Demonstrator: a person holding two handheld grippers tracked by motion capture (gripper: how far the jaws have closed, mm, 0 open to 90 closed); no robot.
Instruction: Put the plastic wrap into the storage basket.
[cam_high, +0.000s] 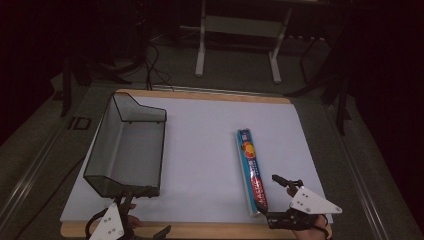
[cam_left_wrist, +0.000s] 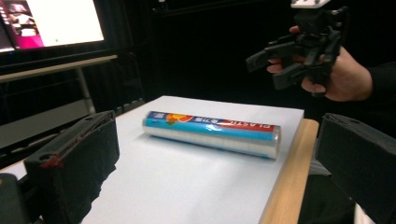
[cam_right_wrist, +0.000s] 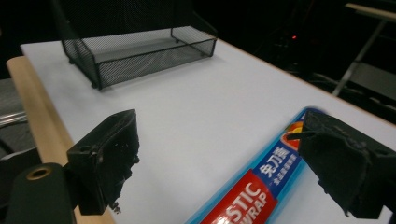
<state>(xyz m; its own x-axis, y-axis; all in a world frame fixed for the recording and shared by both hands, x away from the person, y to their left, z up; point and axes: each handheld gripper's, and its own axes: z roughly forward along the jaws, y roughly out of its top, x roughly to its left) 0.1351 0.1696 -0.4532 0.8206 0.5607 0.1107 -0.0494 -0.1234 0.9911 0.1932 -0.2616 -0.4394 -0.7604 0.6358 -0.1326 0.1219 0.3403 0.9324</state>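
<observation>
A roll of plastic wrap (cam_high: 251, 170) in a blue and red wrapper lies lengthwise on the white sheet (cam_high: 200, 150), right of centre. My right gripper (cam_high: 267, 192) hovers at its near end with the jaws wide apart. In the right gripper view the roll (cam_right_wrist: 261, 186) runs under the right-hand jaw and nothing is pinched in the gripper (cam_right_wrist: 224, 158). My left gripper (cam_high: 145, 216) stands open at the table's near left edge, just in front of the mesh tray. Its own view looks across the sheet at the roll (cam_left_wrist: 212, 132), far from its jaws (cam_left_wrist: 215, 163).
A black mesh tray (cam_high: 125, 150) stands on the left half of the sheet, also seen far off in the right gripper view (cam_right_wrist: 140, 51). The wooden table edge (cam_high: 210, 231) runs along the front. A lit monitor (cam_left_wrist: 51, 21) and a metal stand (cam_high: 240, 30) lie beyond the table.
</observation>
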